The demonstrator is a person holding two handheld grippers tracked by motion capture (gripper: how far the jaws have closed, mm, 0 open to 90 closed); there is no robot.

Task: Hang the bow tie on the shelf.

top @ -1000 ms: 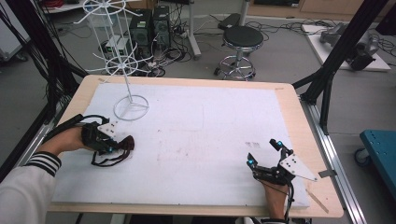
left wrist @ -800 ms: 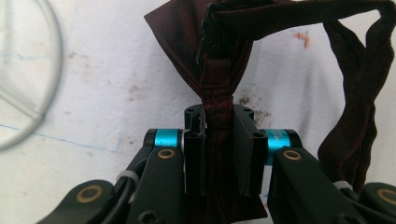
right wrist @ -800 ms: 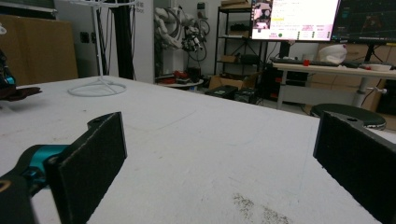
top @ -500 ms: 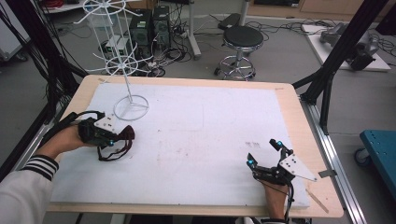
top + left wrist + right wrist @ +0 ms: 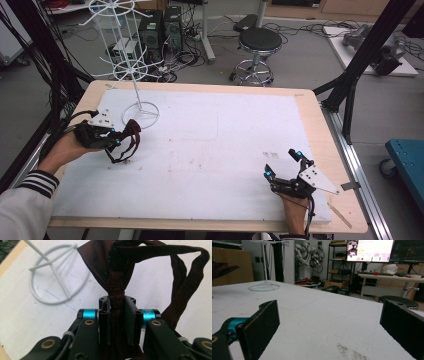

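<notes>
The left gripper (image 5: 116, 141) has its fingers (image 5: 105, 322) clamped on the knot of a dark maroon bow tie (image 5: 117, 277), whose strap loops off to one side (in the high view it hangs down toward the white tabletop (image 5: 210, 145)). The tie sits at the tabletop's left side, just beside the round base of a white wire rack (image 5: 141, 114). The right gripper (image 5: 284, 164) rests near the front right corner, well apart from the tie, its fingers (image 5: 260, 327) spread wide with nothing between them.
</notes>
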